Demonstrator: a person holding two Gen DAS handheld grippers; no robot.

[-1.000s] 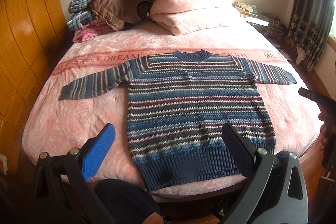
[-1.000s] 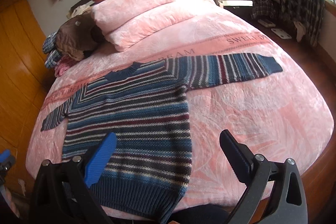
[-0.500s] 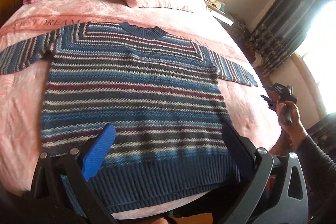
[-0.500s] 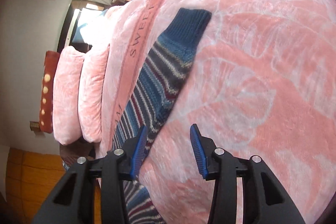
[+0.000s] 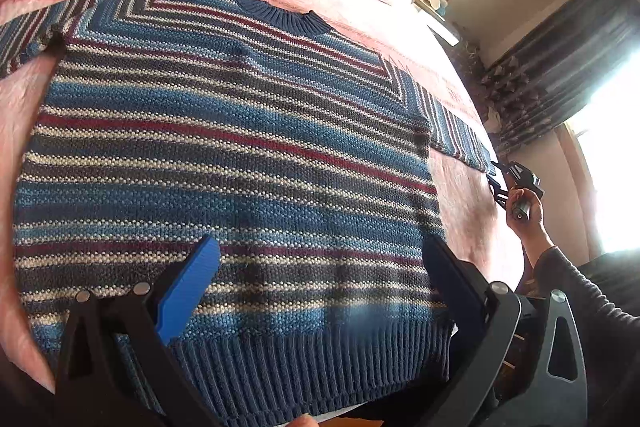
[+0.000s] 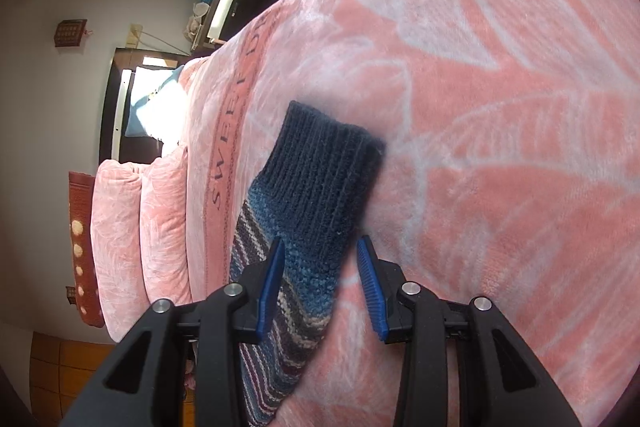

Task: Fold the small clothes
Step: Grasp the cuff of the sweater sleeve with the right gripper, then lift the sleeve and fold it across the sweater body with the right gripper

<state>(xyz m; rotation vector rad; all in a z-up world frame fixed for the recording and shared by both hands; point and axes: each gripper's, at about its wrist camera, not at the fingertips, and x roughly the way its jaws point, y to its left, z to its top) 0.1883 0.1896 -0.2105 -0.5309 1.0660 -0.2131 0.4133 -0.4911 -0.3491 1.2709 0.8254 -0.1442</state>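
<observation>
One striped knit sweater [image 5: 224, 155] lies spread flat, front up, across the pink bedspread [image 6: 500, 115], its neckline toward the pink pillows [image 6: 140, 227] and its ribbed hem at the foot edge of the bed. Above the sweater's lower body the left gripper [image 5: 320, 267] hovers with its jaws spread wide, holding nothing. Out at the sweater's far sleeve, the right gripper [image 6: 320, 267] is turned on its side, jaws partly parted and straddling the sleeve [image 6: 316, 211] just behind its dark blue cuff, not yet pinched on it. In the left wrist view a hand [image 5: 524, 215] holds that tool beside the sleeve's end.
</observation>
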